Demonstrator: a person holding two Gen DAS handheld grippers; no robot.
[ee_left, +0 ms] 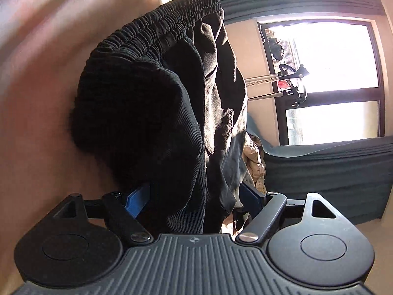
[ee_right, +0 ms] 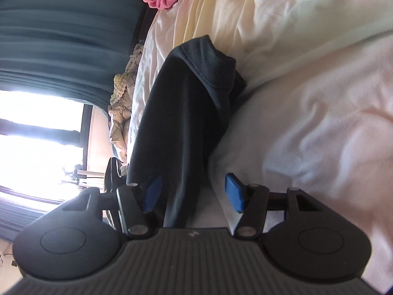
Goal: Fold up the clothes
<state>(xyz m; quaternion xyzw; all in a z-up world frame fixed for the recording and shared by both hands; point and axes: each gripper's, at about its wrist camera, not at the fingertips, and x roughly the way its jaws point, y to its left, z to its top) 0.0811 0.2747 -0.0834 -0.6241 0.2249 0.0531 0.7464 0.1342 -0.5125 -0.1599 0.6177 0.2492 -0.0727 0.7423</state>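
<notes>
Left gripper (ee_left: 196, 196) stands wide with black shorts (ee_left: 157, 113) bunched between its pads, elastic waistband gathered. Right gripper (ee_right: 194, 191) parted, loose around the dark fabric on the white bedding (ee_right: 319, 98).

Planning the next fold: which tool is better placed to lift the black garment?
Probably left. The black garment fills the left tool's gap, waistband ahead. The right tool stands open, one pad clear of cloth.
</notes>
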